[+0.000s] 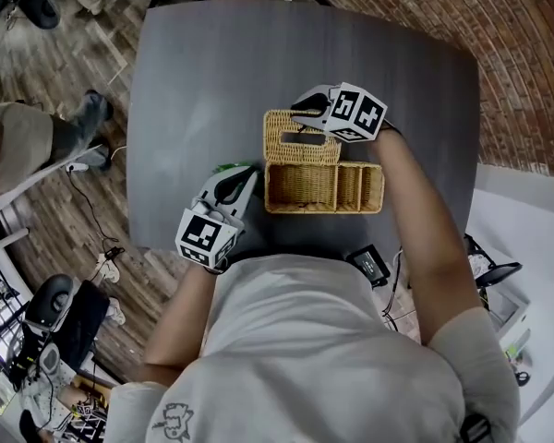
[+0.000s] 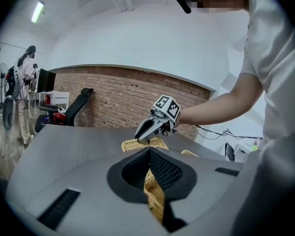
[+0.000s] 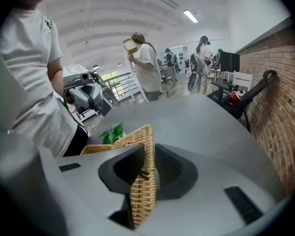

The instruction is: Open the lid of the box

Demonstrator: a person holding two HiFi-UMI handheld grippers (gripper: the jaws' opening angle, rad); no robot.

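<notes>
A wicker box (image 1: 323,187) with several inner compartments sits near the table's front edge, its top uncovered. Its lid (image 1: 300,137) is swung back behind it. My left gripper (image 1: 249,181) is shut on the box's left wall; in the left gripper view the wicker wall (image 2: 155,195) fills the narrow gap between the jaws. My right gripper (image 1: 305,109) is at the lid's far edge. In the right gripper view the lid (image 3: 142,191) stands edge-on between the jaws, with a little slack beside it, so this gripper (image 3: 148,154) reads as open around the lid.
The box rests on a dark grey table (image 1: 212,81). A small green plant (image 1: 226,167) lies just left of the box. A black device (image 1: 367,264) sits at the table's near edge. A brick wall (image 1: 499,53) runs along the right; people stand far off.
</notes>
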